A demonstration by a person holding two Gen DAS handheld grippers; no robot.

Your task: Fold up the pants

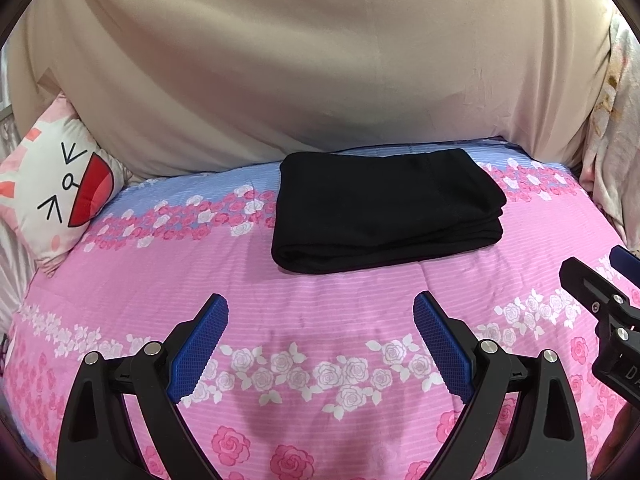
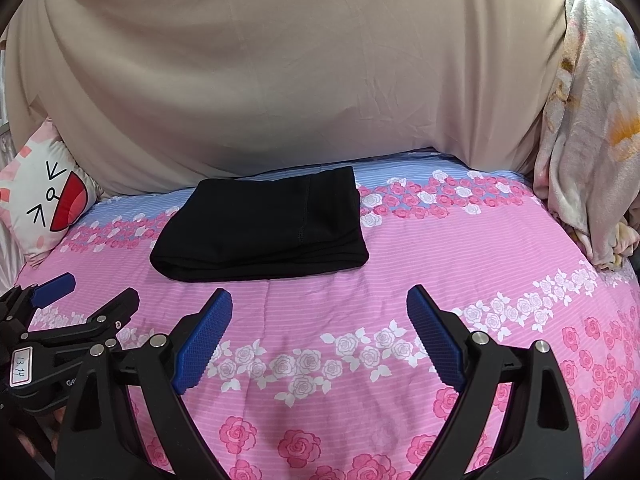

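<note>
Black tongs [image 1: 321,304] agape, angled bedward

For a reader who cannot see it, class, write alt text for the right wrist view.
Folded black pants lie on a pink floral bedspread. The right gripper hovers in front, jaws open and empty, with a cartoon pillow at left.

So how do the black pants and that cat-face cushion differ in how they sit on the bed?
The black pants lie flat, folded into a layered rectangle mid-bed; the cat-face cushion leans tilted at the left edge. The pants are plain black; the cushion is white and pink with a drawn face and red mouth. Both rest on the pink floral bedspread, clear of both open grippers.
</note>
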